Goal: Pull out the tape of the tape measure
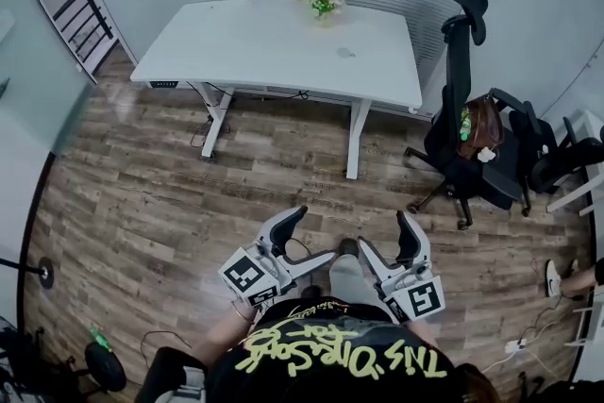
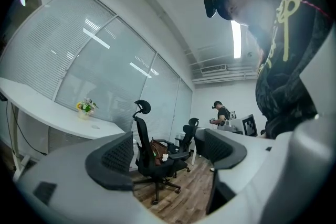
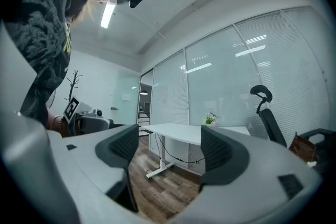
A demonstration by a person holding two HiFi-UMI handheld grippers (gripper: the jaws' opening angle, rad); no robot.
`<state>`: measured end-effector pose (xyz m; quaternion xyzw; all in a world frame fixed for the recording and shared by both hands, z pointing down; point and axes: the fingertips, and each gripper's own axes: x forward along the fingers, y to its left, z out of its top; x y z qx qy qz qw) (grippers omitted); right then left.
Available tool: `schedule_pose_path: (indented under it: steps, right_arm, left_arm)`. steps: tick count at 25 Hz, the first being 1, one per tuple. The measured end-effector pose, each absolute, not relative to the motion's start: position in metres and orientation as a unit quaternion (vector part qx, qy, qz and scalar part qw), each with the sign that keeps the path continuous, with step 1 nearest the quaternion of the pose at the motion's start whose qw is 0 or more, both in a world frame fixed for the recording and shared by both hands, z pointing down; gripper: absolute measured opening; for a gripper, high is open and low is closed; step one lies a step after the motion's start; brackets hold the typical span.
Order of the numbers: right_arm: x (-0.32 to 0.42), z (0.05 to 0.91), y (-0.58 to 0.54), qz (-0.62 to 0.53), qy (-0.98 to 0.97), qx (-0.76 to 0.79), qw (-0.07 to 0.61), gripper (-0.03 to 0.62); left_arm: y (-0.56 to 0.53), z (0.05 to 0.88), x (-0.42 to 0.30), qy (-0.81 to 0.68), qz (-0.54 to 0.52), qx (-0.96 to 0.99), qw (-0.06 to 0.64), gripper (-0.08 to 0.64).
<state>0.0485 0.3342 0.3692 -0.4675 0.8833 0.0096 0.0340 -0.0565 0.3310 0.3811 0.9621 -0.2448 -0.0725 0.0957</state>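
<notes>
I see no tape measure that I can make out. A small grey object [image 1: 345,53] lies on the white desk [image 1: 236,42], too small to identify. My left gripper [image 1: 307,241] and right gripper [image 1: 387,245] are held level in front of the person's body, well short of the desk. In the left gripper view the left gripper [image 2: 170,152] stands open with only floor and chairs between its black pads [image 2: 113,160]. In the right gripper view the right gripper [image 3: 170,147] is also open and empty, facing the desk [image 3: 184,132].
A vase of flowers [image 1: 323,0] stands at the desk's far edge. A black office chair [image 1: 462,137] holding a brown bag [image 1: 481,123] is at the right, with more chairs beside it. Cables and a power strip [image 1: 514,346] lie on the wooden floor. Another person [image 2: 221,113] stands far off.
</notes>
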Motion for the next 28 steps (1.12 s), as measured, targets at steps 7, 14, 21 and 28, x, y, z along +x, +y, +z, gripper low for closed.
schedule_pose_path:
  steps: [7,14,21,28]
  right_arm:
    - [0.046,0.372,0.301,0.003,0.891,-0.453,0.037,0.351]
    - [0.044,0.36,0.25,0.026,0.899,-0.434,0.045,0.351]
    - [0.063,0.356,0.192,0.026,0.902,-0.429,0.042,0.351]
    - [0.085,0.343,0.132,0.024,0.907,-0.416,0.059,0.351]
  left_arm:
    - [0.314,0.383,-0.044,-0.225,-0.058,0.968,0.091,0.411]
    - [0.264,0.381,-0.047,-0.247,-0.061,0.964,0.083,0.411]
    - [0.206,0.362,-0.04,-0.27,-0.071,0.958,0.064,0.411]
    - [0.15,0.354,-0.028,-0.305,-0.075,0.947,0.067,0.411]
